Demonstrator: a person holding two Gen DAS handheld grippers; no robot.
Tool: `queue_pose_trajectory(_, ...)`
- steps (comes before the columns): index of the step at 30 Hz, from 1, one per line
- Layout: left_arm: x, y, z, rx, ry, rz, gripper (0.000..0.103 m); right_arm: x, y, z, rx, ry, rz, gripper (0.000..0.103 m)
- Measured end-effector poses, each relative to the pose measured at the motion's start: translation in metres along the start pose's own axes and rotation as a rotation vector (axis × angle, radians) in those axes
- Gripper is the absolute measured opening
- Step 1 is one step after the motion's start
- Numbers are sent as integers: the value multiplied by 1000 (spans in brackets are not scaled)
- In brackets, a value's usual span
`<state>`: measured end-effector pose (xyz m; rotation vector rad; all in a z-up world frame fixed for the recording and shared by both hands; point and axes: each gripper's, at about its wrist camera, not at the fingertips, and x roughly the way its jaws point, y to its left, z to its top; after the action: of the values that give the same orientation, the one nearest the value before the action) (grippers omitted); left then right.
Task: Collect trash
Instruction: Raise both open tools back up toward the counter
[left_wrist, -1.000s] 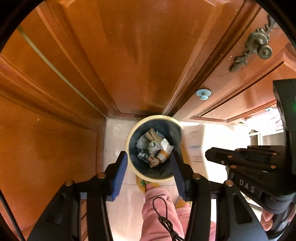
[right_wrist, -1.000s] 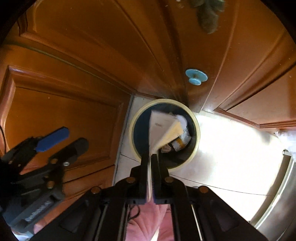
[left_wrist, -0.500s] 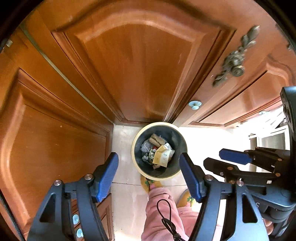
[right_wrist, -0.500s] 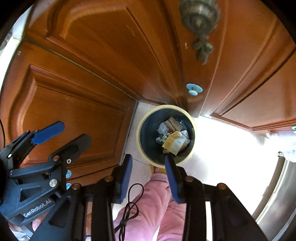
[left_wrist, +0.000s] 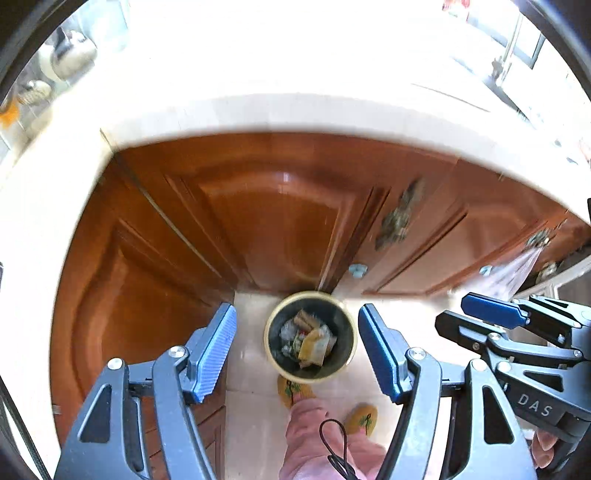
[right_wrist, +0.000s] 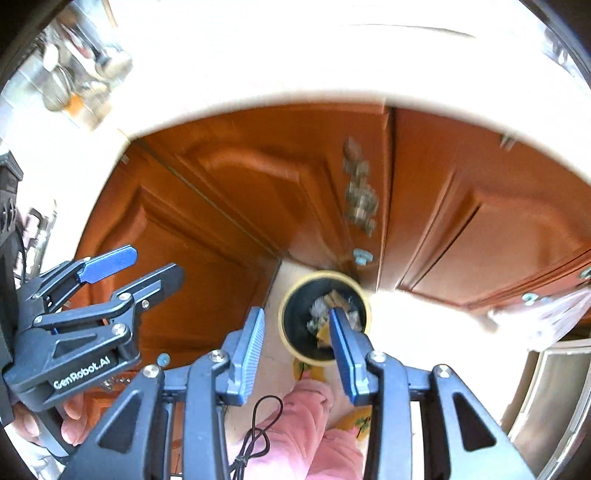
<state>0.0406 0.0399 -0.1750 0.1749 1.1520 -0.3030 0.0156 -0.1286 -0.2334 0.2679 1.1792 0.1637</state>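
Note:
A round dark trash bin with a cream rim (left_wrist: 271, 354) stands on the pale floor tiles against the wooden cabinets, far below both grippers. Crumpled wrappers and a yellowish paper piece (left_wrist: 312, 343) lie inside it. My left gripper (left_wrist: 295, 308) hangs high above the bin, open, with nothing between its blue pads. My right gripper (right_wrist: 295, 311) is also open and empty; its right finger covers part of the bin (right_wrist: 286, 332). Each gripper shows in the other's view: the right gripper (left_wrist: 454, 309) at the right edge, the left gripper (right_wrist: 153, 263) at the left.
Brown wooden cabinet doors (left_wrist: 269, 221) with ornate metal handles (left_wrist: 397, 221) rise behind the bin under a pale countertop edge (left_wrist: 258, 114). A pink trouser leg (left_wrist: 317, 435), yellow slippers (left_wrist: 364, 415) and a black cord (left_wrist: 338, 443) are below. A plastic bag (left_wrist: 513, 269) hangs at right.
Both grippers rose well away from the bin, which now looks small. The right gripper let go of the paper piece, which dropped into the bin, and opened. The left jaws widened.

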Motion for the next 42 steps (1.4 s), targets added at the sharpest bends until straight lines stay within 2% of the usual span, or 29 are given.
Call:
queue_pose_trajectory(12,-106,-16,58,2,-254,36,67,-114,28,41,-103,-261,-8,37)
queue_pose_trajectory(22,-162,-19,105,14,-404,43,67,-172,29,88,-128,-415,-20,37)
queue_pose_trajectory(31,-190,-10,149,20,-481,69,68,-200,33,132,-104,-493,-20,37)
queue_pose_trajectory(42,-194,14,214,13,-505,107,70,-209,46,190,-79,-523,-21,37)
